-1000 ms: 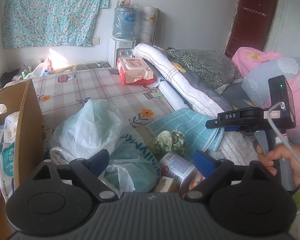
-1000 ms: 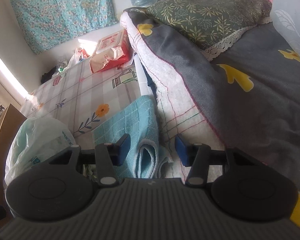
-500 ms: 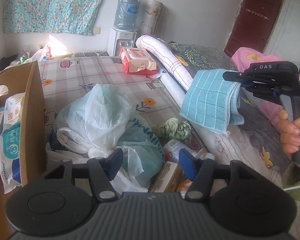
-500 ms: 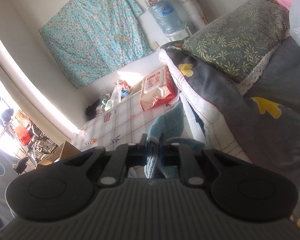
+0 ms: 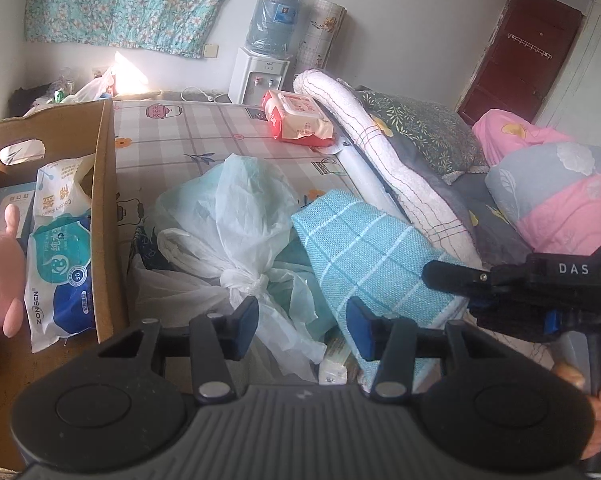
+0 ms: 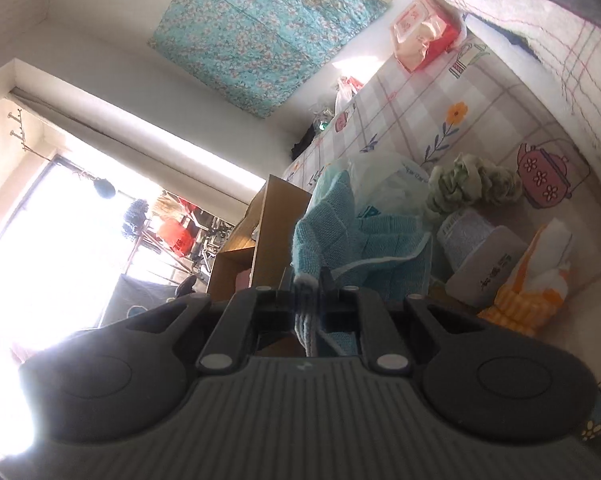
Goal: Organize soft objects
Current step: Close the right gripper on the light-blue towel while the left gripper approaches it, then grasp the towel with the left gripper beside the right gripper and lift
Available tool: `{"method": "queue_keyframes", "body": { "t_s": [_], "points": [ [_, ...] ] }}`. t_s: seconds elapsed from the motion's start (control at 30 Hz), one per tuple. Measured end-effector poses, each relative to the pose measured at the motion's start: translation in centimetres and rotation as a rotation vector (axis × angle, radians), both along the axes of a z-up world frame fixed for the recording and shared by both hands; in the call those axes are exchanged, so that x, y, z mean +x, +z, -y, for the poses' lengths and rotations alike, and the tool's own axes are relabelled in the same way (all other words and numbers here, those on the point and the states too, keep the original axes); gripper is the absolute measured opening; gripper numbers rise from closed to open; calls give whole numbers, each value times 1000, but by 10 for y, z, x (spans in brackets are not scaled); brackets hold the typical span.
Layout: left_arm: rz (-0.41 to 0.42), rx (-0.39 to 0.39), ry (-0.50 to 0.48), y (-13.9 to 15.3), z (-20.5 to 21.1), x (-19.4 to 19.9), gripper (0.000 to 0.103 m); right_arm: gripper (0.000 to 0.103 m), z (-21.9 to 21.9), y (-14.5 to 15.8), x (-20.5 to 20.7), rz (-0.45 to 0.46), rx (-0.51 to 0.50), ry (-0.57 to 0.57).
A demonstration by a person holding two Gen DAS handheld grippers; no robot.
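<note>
Right wrist view shows the right claw [image 6: 309, 280] clamped tight on a bunched edge of the teal checked towel [image 6: 340, 232], which hangs forward from it, lifted clear of the bed [image 6: 496, 128]. From the left wrist view the same towel [image 5: 364, 248] drapes across the pile between the two claws, and the left claw [image 5: 300, 320] is part-way open with its jaws closing; nothing is pressed between its pads, though the towel's lower edge lies just beside its right finger. Beyond them sits a knotted white plastic bag [image 5: 236, 224], and to the left an open cardboard box [image 5: 104, 216] already holding a wipes pack [image 5: 60, 256] and a pink plush toy [image 5: 0, 276]. By my reading the sorting is partly done: some soft things are boxed, while the towel is in hand, and a green crumpled cloth [image 6: 472, 184] is left on the bed. Whether the towel goes into the box or gets folded first I cannot tell. Much of the box's inside is cut off, the items under the bag are hidden, and the window side is washed out by glare.
</note>
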State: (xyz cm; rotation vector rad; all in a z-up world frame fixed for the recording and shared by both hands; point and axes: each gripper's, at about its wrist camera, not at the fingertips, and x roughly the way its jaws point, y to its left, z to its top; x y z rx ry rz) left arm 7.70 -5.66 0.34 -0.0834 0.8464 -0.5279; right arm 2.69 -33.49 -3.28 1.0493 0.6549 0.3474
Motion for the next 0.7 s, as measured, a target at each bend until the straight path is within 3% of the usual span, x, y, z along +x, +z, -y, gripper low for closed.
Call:
{"method": "queue_keyframes", "body": {
  "t_s": [0.07,0.2,0.5,0.53,0.6,0.67,0.7],
  "points": [
    [-15,-19,-10,-1,0,0,49,9,5,-17,-4,-52,58,-34],
    [-62,-57,-32,-6,4,3,50,10,6,-36,-12,-159,21,-74],
    [-128,-22,-73,-29,35,18,51,16,3,-40,-4,-196,-52,-39],
    [-128,-4,-73,-32,39,20,51,18,5,-41,0,-197,-47,-36],
    [-127,16,-79,-36,44,23,51,28,9,-42,0,-198,-24,-40],
    [-126,44,-85,-38,49,24,51,45,14,-38,-3,-193,-31,-58],
    [-120,54,-88,-39,51,24,51,47,17,-34,-4,-184,-54,-74]
  ]
}}
